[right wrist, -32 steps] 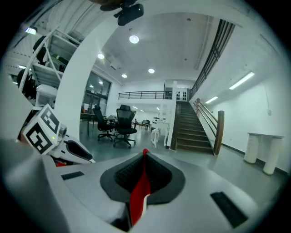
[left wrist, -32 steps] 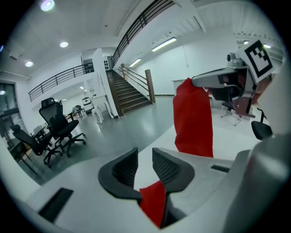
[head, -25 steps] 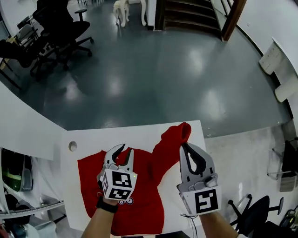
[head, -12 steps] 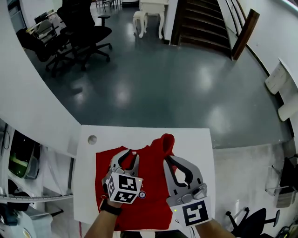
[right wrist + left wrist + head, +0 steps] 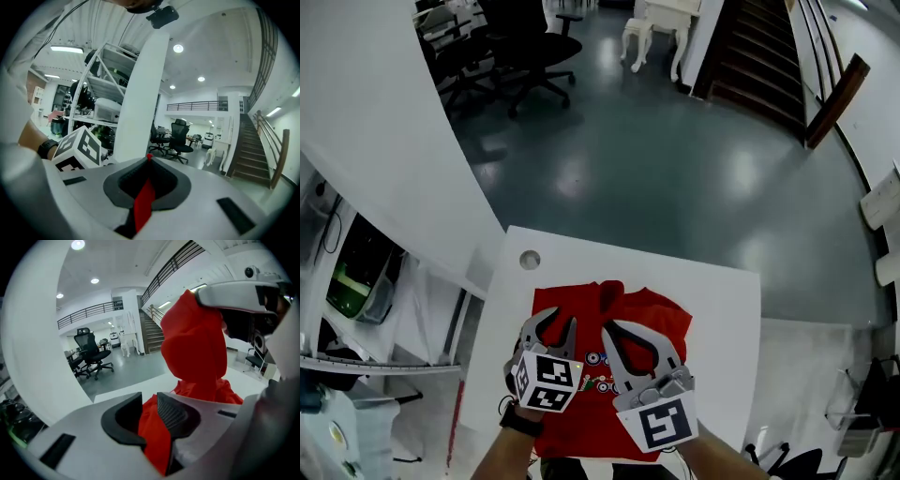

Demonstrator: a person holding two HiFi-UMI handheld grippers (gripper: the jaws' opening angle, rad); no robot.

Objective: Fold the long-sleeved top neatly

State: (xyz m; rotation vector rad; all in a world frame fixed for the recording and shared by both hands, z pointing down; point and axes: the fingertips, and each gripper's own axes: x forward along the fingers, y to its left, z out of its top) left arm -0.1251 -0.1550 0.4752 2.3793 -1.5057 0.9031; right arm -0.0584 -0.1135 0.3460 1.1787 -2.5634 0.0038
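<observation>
Bottom of the red fabric long-sleeved top (image 5: 649, 317) is buried under both tools and cut off at the frame edge. It's lying on the white table (image 5: 724, 323). The left gripper (image 5: 555, 324) is pinching a bunch of it, and the right gripper (image 5: 617, 334) is clamped tight on a thin fold. The sleeve that stuck out to the right a second ago is now pulled over the middle.

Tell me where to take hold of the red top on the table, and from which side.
Likely best by a folded edge of the red top, coming low from the near side of the table. The cloth lies mostly flat, so only an edge lets jaws close around it. The left tool is shut on a thick fold, the right tool on a thin strip.
</observation>
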